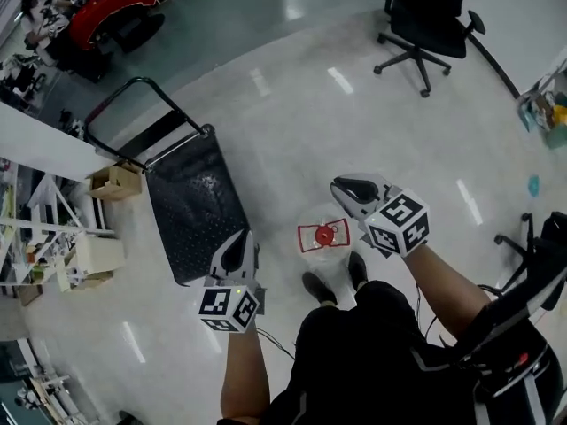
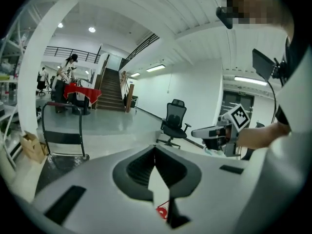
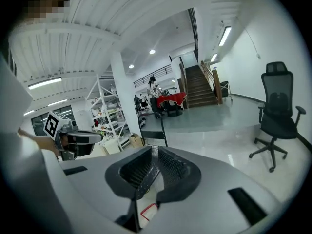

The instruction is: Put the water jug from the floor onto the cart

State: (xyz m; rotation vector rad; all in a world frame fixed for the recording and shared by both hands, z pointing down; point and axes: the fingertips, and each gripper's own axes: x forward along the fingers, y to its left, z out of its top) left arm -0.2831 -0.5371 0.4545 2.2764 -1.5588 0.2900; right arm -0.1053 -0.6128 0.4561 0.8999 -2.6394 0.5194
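- Clear plastic under a red cap: the water jug [image 1: 323, 235] stands upright on the floor. It sits between my two sets of fingers and below them, closer to the right gripper [image 1: 352, 188] than to the left gripper [image 1: 237, 248].
- If it is full, I judge it heavy, with water that will slosh and tug when swung.
- The walls look smooth and rounded, so I expect them to be slippery and to give a little under a pinch.
- I would take it at the neck just under the cap, where the plastic should be stiffest, and steady the body with the other gripper.
- From straight above I cannot tell whether there is a carrying handle by the cap.
- The left fingers are pressed together with nothing between them.
- The right fingers are all but together and also empty.
- Neither pair touches the jug, and both would have to spread before any hold.
- In each gripper view a scrap of red shows below the fingertips, probably the cap or its label.
- The cart [image 1: 190, 206] lies outboard of the left fingers with its black deck bare. Its handle is at the far end, and glossy floor separates it from the jug.
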